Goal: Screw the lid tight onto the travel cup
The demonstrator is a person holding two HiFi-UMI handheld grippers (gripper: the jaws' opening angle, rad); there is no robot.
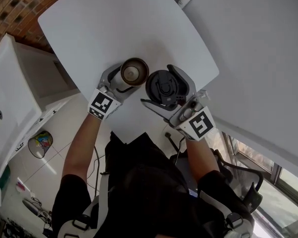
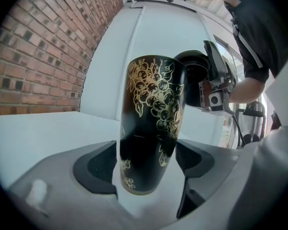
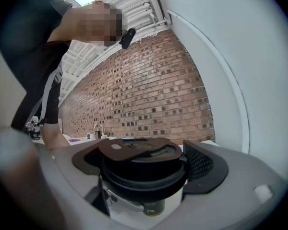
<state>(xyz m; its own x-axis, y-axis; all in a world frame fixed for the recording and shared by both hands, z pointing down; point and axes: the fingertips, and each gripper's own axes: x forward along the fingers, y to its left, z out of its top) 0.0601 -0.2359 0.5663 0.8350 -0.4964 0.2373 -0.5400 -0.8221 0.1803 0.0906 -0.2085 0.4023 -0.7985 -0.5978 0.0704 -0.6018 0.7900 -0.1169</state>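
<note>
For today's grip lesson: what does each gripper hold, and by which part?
The left gripper holds the travel cup by its lower body, near the base. The right gripper holds the lid by opposite sides of its rim.

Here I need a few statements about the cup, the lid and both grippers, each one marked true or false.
1. The left gripper is closed on the travel cup. True.
2. The lid is already screwed on. False: the right gripper holds it beside the cup, whose mouth is uncovered.
3. The cup is black with a gold pattern. True.
4. The table is dark wood. False: it is white.
</note>
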